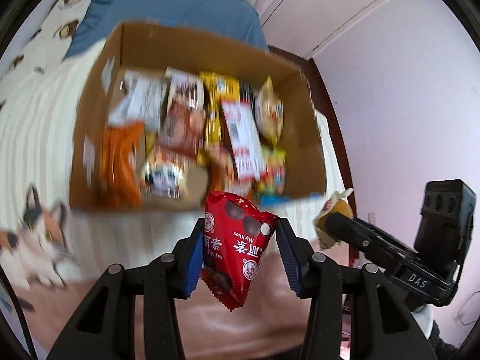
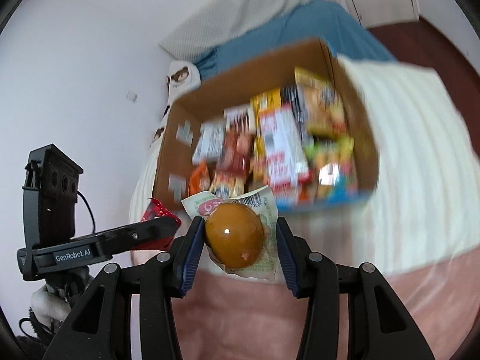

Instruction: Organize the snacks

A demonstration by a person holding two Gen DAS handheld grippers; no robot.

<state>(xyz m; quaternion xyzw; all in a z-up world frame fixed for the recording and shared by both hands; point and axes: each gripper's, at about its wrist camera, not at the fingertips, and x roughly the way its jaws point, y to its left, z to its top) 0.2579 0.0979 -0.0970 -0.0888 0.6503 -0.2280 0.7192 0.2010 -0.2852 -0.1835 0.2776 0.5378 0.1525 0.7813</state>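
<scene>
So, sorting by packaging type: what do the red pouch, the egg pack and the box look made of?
Red pouch: glossy foil-like plastic film, crimped edge. Egg pack: clear shiny plastic, tight over a brown egg. Box: matte brown cardboard.

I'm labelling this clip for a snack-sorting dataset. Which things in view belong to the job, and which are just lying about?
Part of the job:
- red chocolate packet, held in the left gripper
- wrapped brown egg, held in the right gripper
- cardboard box packed with snacks

Just lying about:
- blue pillow
- cat-print bedding
- bear-print cushion
- door
</scene>
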